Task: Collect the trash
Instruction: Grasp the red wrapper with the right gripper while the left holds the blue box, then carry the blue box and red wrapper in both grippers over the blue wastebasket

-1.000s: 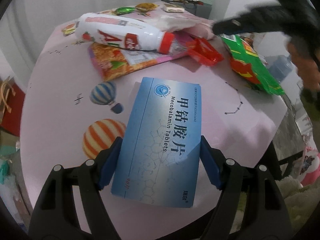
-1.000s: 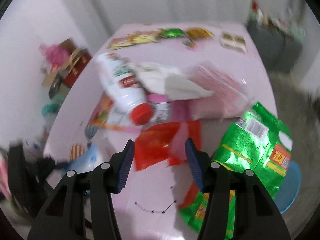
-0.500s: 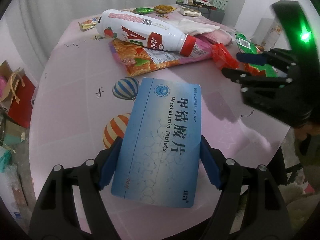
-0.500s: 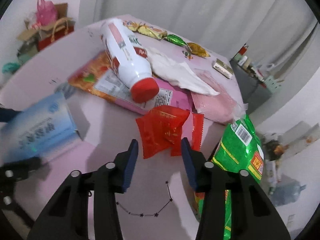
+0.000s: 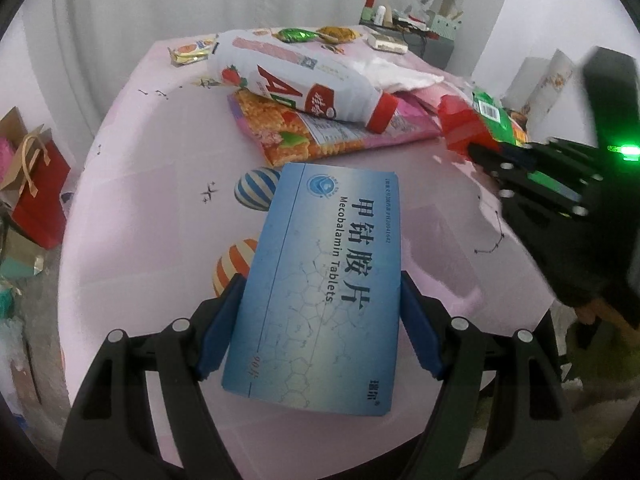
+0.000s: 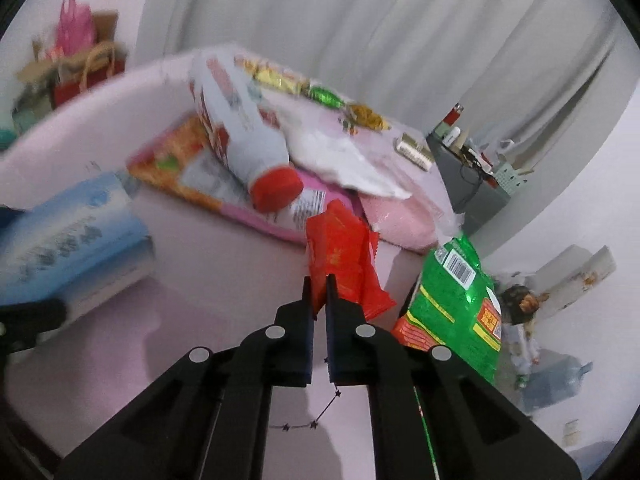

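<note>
My left gripper (image 5: pixel 320 320) is shut on a blue Mecobalamin tablet box (image 5: pixel 324 280) and holds it above the pink table (image 5: pixel 152 184). The box also shows at the left of the right wrist view (image 6: pixel 68 236). My right gripper (image 6: pixel 319 292) is shut on a red wrapper (image 6: pixel 340 252), lifted just off the table; it shows in the left wrist view (image 5: pixel 460 130) too. A white bottle with a red cap (image 5: pixel 296 80) lies on an orange snack packet (image 5: pixel 304 136).
A green snack bag (image 6: pixel 460 300) lies at the table's right edge. White tissue (image 6: pixel 340 152), a pink packet (image 6: pixel 400 216) and small candies (image 5: pixel 300 34) lie further back. Gift bags (image 5: pixel 36 192) stand on the floor at the left. A grey cabinet (image 6: pixel 476 184) stands behind.
My right gripper has closed on the red wrapper and raised it. My left gripper still holds the blue box and has drawn back a little from the table.
</note>
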The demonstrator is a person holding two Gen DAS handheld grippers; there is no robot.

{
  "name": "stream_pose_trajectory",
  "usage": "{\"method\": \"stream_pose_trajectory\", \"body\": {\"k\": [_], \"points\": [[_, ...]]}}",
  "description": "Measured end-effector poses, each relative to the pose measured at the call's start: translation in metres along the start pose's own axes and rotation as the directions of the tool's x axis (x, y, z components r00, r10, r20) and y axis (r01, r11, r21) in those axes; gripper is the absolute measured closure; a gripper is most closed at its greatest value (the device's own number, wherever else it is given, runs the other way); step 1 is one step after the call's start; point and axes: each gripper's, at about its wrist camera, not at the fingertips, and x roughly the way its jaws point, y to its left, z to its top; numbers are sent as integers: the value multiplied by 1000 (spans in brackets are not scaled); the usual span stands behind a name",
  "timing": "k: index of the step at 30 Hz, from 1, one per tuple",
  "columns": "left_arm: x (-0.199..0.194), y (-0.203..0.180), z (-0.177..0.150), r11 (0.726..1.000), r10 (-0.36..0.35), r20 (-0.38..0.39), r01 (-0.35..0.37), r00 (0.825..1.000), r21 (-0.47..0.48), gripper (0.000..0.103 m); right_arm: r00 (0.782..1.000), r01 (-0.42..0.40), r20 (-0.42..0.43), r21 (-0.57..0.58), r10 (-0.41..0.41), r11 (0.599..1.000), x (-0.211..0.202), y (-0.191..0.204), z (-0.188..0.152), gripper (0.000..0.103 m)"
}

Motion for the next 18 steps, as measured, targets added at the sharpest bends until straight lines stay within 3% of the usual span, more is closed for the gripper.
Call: {"method": "stream_pose_trajectory", "body": {"k": [4,9,13,18], "points": [[-14,3,5,1000,7,49,-6,999,-19,33,992,-109,68,105,102,989,-31,-21,4,98],[-34,6,13,999,-1,108,6,994,-42,33,962,-266,122,228,243,937,-53,-44,7,99],[-47,2,23,999,-14,147,20,989,-38,33,939,-330,205,299,277,895,-74,-65,8,99],[-60,-9,41,997,-63,187,69,980,-24,33,925,-330,301,340,231,881,-103,-92,9,99]]}}
